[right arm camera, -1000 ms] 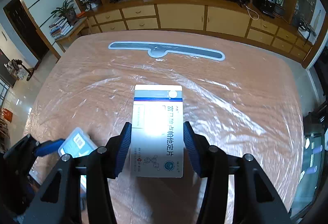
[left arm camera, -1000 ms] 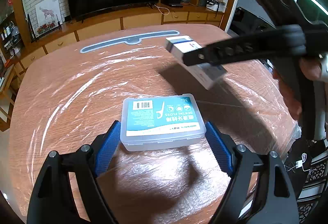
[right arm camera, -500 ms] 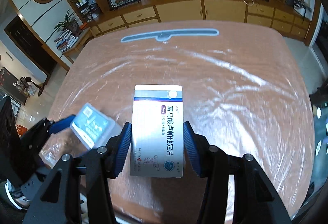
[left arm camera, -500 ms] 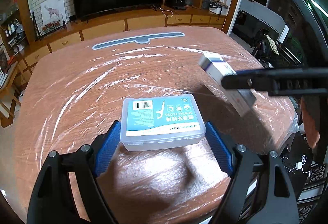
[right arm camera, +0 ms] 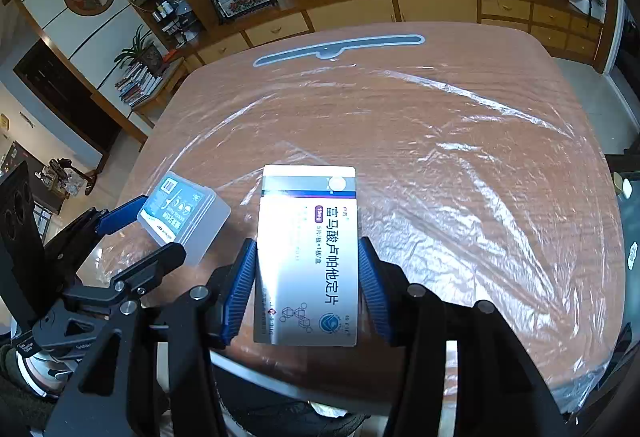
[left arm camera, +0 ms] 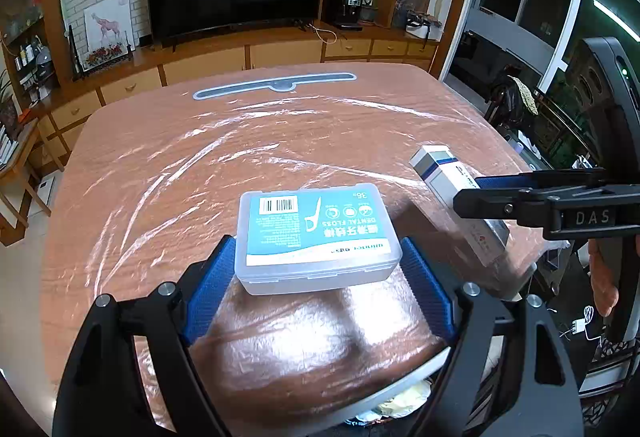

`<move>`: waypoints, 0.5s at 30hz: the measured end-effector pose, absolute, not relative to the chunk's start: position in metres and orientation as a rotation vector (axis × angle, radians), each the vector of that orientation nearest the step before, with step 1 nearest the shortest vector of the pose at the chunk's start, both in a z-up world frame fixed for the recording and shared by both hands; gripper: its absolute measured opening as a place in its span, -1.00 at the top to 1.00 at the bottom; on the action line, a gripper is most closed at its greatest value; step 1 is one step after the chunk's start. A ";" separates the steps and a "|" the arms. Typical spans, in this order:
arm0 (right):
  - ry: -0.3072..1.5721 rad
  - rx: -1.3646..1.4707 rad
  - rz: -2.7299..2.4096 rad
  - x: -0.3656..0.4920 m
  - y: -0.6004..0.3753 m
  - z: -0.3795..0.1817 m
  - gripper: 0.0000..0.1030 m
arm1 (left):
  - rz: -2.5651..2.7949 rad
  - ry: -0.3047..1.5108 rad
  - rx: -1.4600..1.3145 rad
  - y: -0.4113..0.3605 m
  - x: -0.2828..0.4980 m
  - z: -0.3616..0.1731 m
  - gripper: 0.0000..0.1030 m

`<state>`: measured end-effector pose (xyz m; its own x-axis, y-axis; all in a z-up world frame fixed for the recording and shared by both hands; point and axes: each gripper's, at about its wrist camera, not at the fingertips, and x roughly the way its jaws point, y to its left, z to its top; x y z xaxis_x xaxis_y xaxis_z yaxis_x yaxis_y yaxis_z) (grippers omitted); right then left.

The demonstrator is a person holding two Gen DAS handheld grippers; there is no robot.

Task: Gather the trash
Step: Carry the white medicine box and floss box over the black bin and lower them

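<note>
**Two boxes carried to the near desk edge for the drop**

At the bottom of the left wrist view, a white-rimmed bin (left arm camera: 404, 393) with crumpled waste peeks below the desk's near edge. Just above it, the left gripper (left arm camera: 318, 277) pinches the clear plastic dental-floss box with a teal label (left arm camera: 316, 233) by its short ends. In the right wrist view's lower centre, the right gripper (right arm camera: 306, 291) clamps the white cardboard medicine carton (right arm camera: 308, 257). Both hang over the film-covered wooden desk (left arm camera: 240, 141). Best to clear the edge fully, centre over the bin, then spread the jaws one at a time.

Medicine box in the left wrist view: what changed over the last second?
The right gripper carried the medicine box from over the table's middle rightward to its right edge. Unchanged: both grips, with the left gripper clamping the dental floss box.
</note>
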<state>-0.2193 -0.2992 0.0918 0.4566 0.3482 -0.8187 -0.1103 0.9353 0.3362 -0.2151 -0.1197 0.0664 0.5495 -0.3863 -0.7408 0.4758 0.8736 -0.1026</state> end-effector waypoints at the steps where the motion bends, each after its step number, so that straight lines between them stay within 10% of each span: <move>1: 1.062 0.249 0.288 -0.223 -0.298 0.092 0.03 | -0.512 0.847 0.113 -0.118 -0.217 0.067 -0.62; 15: 1.057 0.255 0.318 -0.271 -0.287 0.100 0.03 | -0.543 0.825 0.106 -0.103 -0.252 0.082 -0.62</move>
<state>-0.2713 -0.2868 0.1005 0.4536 0.3746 -0.8086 -0.1332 0.9257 0.3541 -0.2522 -0.1026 0.0823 0.5511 -0.4176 -0.7225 0.4977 0.8594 -0.1171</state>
